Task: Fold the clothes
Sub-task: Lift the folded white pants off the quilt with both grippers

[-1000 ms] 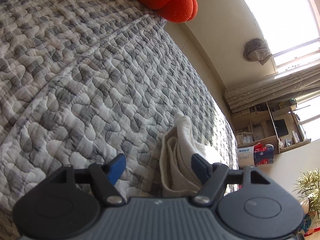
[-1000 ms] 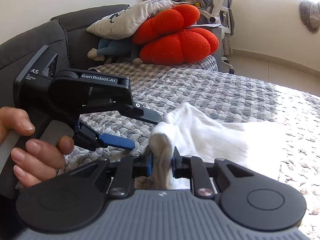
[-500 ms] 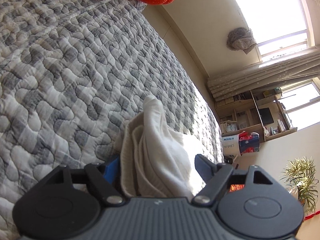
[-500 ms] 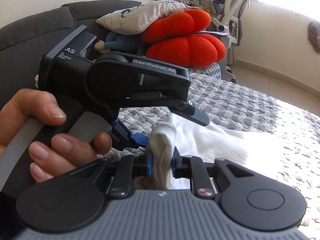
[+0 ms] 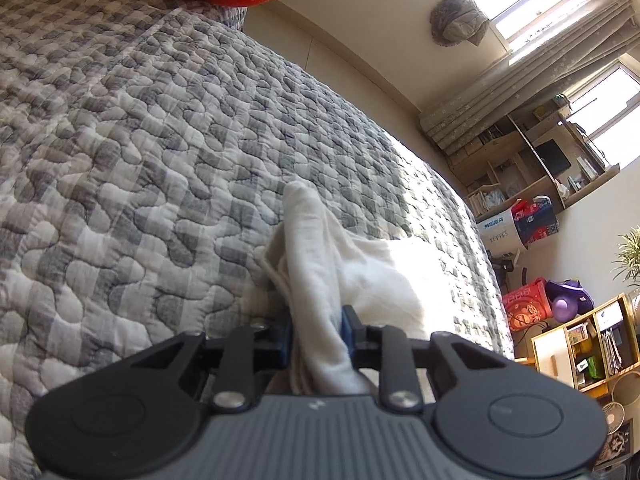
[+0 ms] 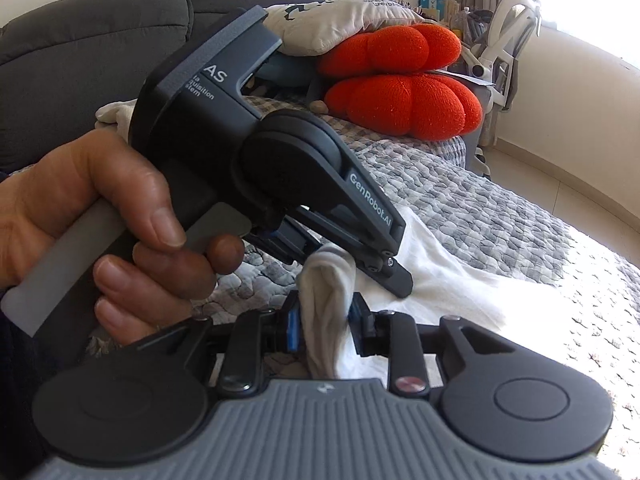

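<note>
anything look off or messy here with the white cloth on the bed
Nothing damaged or spilled. The white cloth is bunched into a ridge rather than lying flat on the grey quilt, pinched in the left gripper, whose jaws have just been closing, and the right gripper.

Grey quilted bed (image 5: 160, 128) carries white garment (image 5: 384, 280), orange cushions (image 6: 404, 92).

both grippers were matte black with grey ribbed housings, round pivot discs, silver screws and blue finger pads (image 5: 285, 340). the left gripper (image 6: 336, 276) bore white "genrobot.ai" lettering and a pale grey handle. the bare hand (image 6: 100, 216) perhaps ended in a dark sleeve, barely visible at the edge.
</note>
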A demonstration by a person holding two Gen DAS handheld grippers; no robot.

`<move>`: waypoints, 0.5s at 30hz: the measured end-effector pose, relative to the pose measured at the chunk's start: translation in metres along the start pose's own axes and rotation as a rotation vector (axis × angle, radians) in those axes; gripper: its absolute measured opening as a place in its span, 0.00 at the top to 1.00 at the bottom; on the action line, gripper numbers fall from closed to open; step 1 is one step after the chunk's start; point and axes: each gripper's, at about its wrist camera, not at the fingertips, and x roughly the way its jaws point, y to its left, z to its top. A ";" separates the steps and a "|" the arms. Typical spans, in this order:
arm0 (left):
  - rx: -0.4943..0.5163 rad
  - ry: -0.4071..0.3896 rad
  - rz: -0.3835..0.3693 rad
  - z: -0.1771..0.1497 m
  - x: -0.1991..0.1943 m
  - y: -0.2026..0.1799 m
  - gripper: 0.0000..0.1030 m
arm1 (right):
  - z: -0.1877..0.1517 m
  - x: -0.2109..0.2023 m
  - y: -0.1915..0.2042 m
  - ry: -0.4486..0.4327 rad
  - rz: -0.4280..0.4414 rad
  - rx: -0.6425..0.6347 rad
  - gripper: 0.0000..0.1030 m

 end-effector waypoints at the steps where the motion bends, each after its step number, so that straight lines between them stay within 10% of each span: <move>1: 0.008 0.001 0.003 0.001 0.001 0.000 0.78 | 0.001 -0.005 -0.003 -0.001 0.022 0.010 0.69; 5: 0.038 0.000 0.016 -0.001 -0.001 0.001 0.78 | 0.005 -0.032 -0.028 -0.003 0.092 0.091 0.36; 15: 0.042 -0.009 0.027 -0.005 -0.007 0.005 0.78 | -0.043 -0.055 -0.156 0.028 0.035 0.827 0.34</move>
